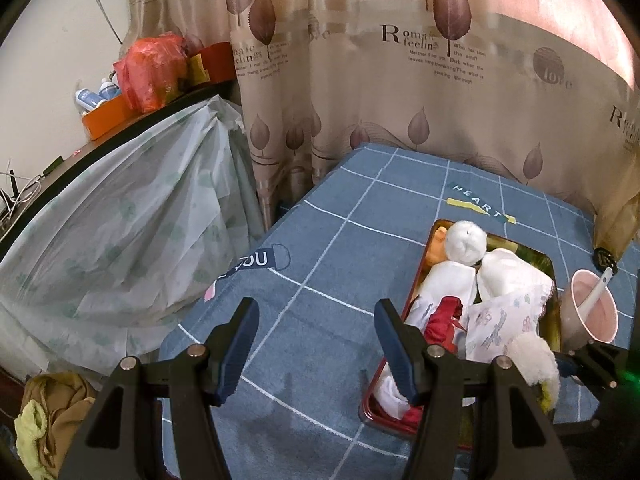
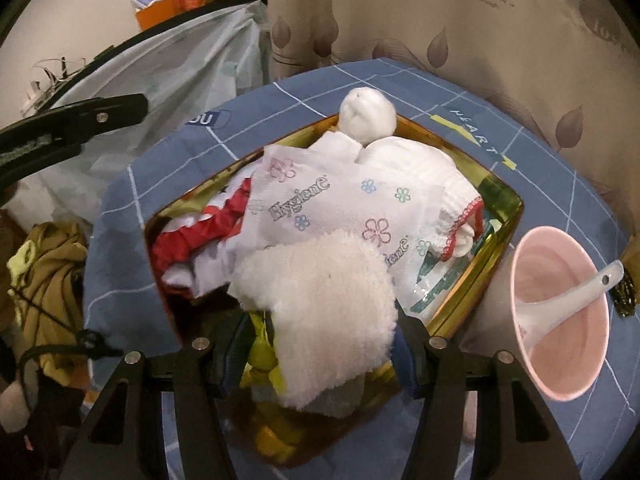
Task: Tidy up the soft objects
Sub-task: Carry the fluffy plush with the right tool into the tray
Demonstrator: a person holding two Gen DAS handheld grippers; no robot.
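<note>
Right wrist view: the right gripper (image 2: 316,344) pinched a fluffy white cloth (image 2: 320,280) over the tray (image 2: 504,200).

The cloth hung between the jaws above the tray's near end, draping over yellow items that could not be made out. Behind it in the tray lay a "Hygiene" packet (image 2: 332,196), a red cloth (image 2: 188,240), a white garment with red trim (image 2: 424,176) and a white ball (image 2: 368,118) at the far rim. A pink bowl (image 2: 560,280) with a white spoon (image 2: 576,292) stood just right of the tray on the blue checked cloth (image 2: 160,168). In the left wrist view, the left gripper (image 1: 316,348) stood spread and empty above the blue cloth, left of the tray (image 1: 416,284). A leaf-print curtain (image 1: 360,80) hung behind.
</note>
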